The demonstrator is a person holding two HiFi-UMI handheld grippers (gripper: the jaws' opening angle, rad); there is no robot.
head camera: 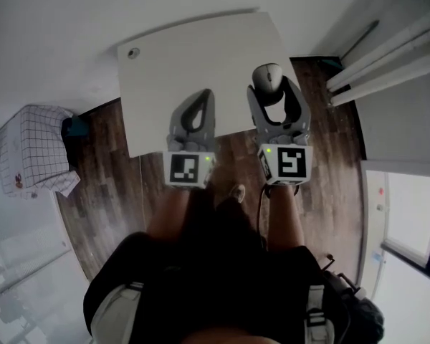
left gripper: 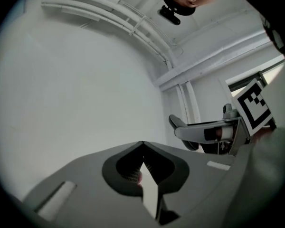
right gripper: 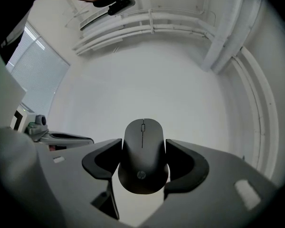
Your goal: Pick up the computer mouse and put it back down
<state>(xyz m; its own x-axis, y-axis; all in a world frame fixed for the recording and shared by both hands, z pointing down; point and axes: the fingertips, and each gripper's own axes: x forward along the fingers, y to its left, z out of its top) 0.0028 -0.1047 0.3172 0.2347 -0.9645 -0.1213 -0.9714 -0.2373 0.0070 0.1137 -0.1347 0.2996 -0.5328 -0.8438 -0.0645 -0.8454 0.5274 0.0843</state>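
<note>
Dark grey oval computer mouse (right gripper: 142, 156) is pinched by the right tool (head camera: 273, 89), upper centre over the white rectangular counter (head camera: 172, 70). The left tool (head camera: 203, 97) has its jaws pressed together.

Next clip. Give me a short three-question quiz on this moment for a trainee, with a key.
1. Fill in: the right gripper clamps the computer mouse by its two ____.
2. True or false: the left gripper also touches the mouse.
3. Which jaws are closed with nothing between them? A) left gripper B) right gripper C) neither

Key: 1 sides; 2 false; 3 A
</note>
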